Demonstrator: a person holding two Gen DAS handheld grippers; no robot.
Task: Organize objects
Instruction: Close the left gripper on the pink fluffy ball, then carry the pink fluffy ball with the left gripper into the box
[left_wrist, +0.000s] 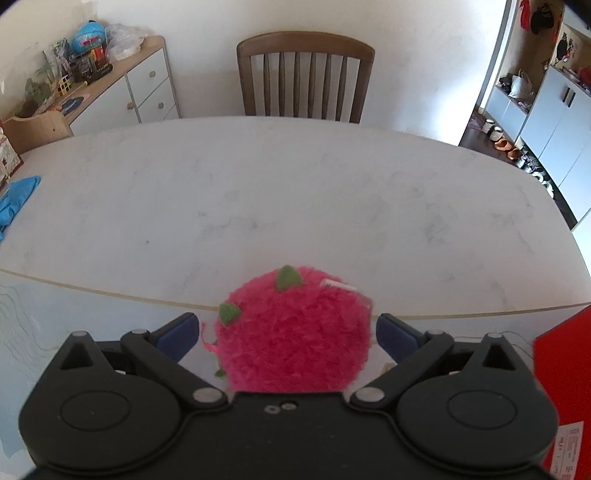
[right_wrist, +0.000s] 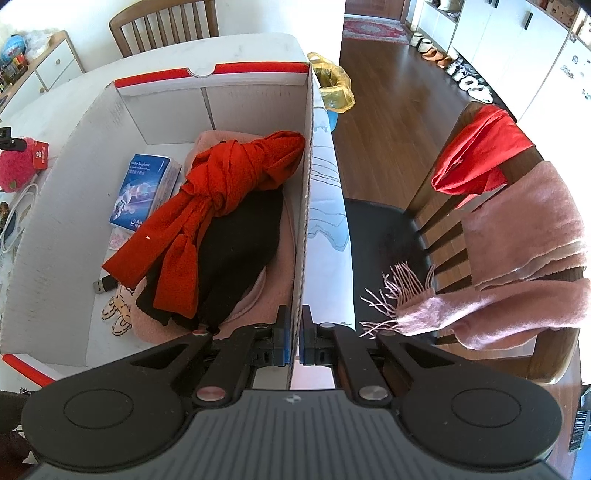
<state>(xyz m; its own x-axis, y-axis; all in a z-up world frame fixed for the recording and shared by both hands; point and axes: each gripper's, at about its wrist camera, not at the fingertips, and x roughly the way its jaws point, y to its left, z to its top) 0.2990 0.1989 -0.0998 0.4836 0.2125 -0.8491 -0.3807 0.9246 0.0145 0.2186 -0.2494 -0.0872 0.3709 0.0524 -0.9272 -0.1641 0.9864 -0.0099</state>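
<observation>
Right tongs (right_wrist: 294, 345) astride upright box wall (right_wrist: 301, 236)

Counted: one box, two chairs, one plush toy, and the soft goods and small items in and around them.

One white cardboard box (right_wrist: 66, 206) at centre-left of the right wrist view holds one knotted red scarf (right_wrist: 229, 184), one black garment (right_wrist: 236, 251), one pink garment (right_wrist: 255, 295) beneath, one blue tissue pack (right_wrist: 146, 188) and one USB stick (right_wrist: 105, 285). One chair (right_wrist: 439, 206) at right carries one red cloth (right_wrist: 476, 155) and one pink fringed scarf (right_wrist: 517, 258). The left wrist view shows one pink plush toy (left_wrist: 295, 332) at lower centre with three green leaves, one chair (left_wrist: 304, 74) at top centre, one blue glove (left_wrist: 16, 201) at left.
</observation>
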